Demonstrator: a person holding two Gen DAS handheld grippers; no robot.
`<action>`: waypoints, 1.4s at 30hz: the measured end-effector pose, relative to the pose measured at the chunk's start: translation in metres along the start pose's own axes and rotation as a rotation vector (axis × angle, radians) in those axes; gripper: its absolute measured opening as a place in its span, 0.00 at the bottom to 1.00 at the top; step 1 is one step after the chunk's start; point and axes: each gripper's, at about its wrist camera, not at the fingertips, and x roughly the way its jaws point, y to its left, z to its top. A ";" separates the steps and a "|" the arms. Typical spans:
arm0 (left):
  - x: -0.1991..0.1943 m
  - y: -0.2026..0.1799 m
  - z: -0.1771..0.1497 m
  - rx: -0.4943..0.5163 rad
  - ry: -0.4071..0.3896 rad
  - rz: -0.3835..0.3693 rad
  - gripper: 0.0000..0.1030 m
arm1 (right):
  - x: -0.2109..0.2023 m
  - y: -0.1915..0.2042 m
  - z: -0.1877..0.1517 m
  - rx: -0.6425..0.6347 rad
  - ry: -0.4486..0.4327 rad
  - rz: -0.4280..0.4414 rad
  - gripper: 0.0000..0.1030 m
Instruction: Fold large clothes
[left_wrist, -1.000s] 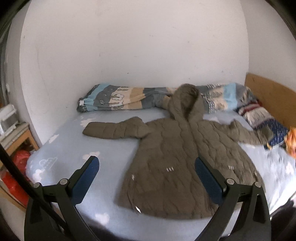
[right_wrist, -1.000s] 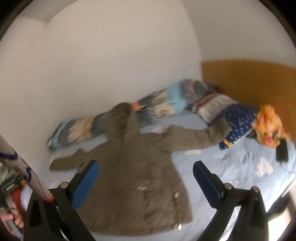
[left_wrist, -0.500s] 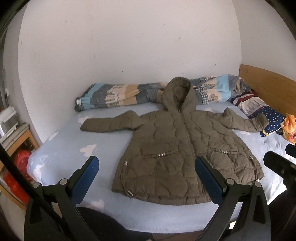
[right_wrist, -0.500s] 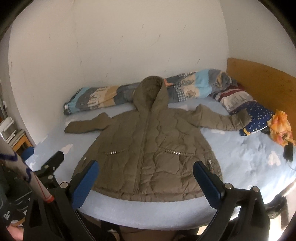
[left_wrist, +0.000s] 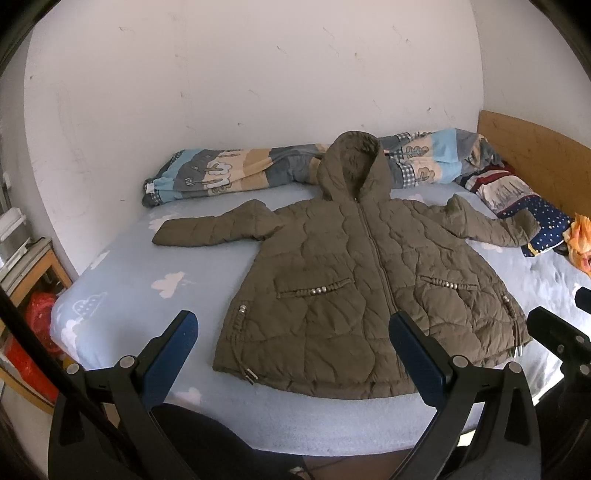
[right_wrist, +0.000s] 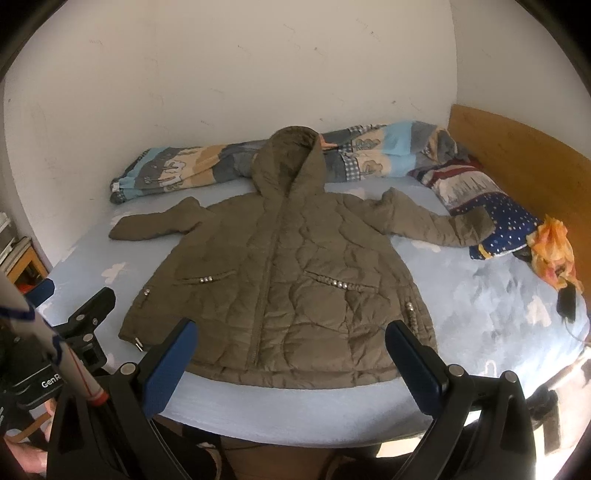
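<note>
Olive quilted hooded jacket (left_wrist: 354, 280) flat, front up, zipped, on light blue cloud-print bed sheet (left_wrist: 129, 280). Both sleeves spread outward; hood (left_wrist: 352, 166) resting against rolled patterned blanket (left_wrist: 225, 173) along white wall. Right sleeve cuff touching navy dotted pillow (right_wrist: 509, 225) near wooden headboard (right_wrist: 517, 155). Orange cloth (right_wrist: 554, 251) just beside pillow. Left gripper (left_wrist: 291, 354) fingers wide apart, empty, above near bed edge. Right gripper (right_wrist: 288, 354) likewise wide apart, empty, over jacket hem.
</note>
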 end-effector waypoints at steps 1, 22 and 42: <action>0.001 0.000 -0.001 0.000 0.000 0.001 1.00 | 0.001 -0.001 -0.001 -0.002 0.003 -0.003 1.00; 0.001 -0.005 -0.003 0.003 0.010 0.009 1.00 | 0.007 -0.002 -0.008 -0.009 0.031 -0.021 1.00; 0.035 -0.023 0.027 0.037 0.026 -0.013 1.00 | 0.028 -0.024 -0.005 0.037 0.070 -0.015 1.00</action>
